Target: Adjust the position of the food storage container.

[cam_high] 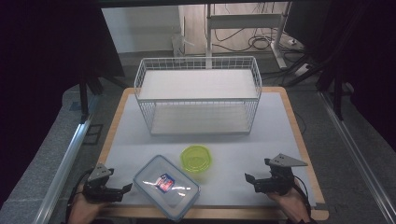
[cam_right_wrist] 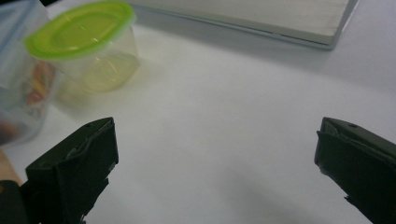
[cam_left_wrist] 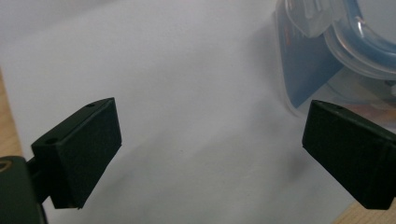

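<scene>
A clear rectangular box with a blue-rimmed clip lid [cam_high: 166,185] lies near the table's front edge, a label showing through it. Just behind it stands a small round tub with a lime-green lid [cam_high: 196,158]. My left gripper [cam_high: 125,190] rests at the front left, jaws open and empty, pointing at the box; its own view shows the box's corner [cam_left_wrist: 322,60] just beyond the right jaw. My right gripper [cam_high: 249,180] sits at the front right, open and empty, aimed left toward the green-lidded tub [cam_right_wrist: 88,44].
A white wire basket rack [cam_high: 198,95] with two shelves stands at the back middle of the white mat [cam_high: 261,149]. The wooden table edge [cam_high: 299,135] runs along the right. Desk legs and cables lie on the floor beyond.
</scene>
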Motion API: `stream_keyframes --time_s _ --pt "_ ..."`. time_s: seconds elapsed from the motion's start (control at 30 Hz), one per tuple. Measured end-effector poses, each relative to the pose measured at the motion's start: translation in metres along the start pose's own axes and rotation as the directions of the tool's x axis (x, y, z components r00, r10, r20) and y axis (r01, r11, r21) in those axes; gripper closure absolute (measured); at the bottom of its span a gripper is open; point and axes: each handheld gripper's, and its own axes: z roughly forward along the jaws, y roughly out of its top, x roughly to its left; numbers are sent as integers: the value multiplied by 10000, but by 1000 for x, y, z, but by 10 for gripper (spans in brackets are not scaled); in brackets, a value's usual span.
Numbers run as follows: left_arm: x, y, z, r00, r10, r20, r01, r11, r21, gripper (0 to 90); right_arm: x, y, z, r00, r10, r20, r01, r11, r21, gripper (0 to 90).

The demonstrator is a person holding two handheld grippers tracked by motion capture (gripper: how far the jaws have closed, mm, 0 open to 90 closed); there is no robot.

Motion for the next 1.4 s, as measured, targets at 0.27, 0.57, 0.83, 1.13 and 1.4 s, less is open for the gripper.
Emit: stream_keyframes --time_s 0.27,0.57,0.83,1.13,1.4 --pt "-1 1 -2 9999 -27 -140 23 9996 -277 66 5 -1 6 9991 -421 -2 421 9980 475 0" --pt "-2 2 1 9998 120 -176 -125 9996 -266 99 6 -1 9 9988 -482 30 477 9952 850 50" --pt "-5 3 1 9981 410 -458 -424 9987 -295 150 11 5 8 9976 -689 52 679 9920 1059 220" --pt "-5 3 2 9977 461 -495 -477 9984 -313 165 28 25 22 9809 -955 -1694 1184 9843 1310 762" --pt "-5 3 2 9979 439 -477 -455 9984 -325 175 65 65 56 9415 -2225 -2530 2615 9561 1323 899"
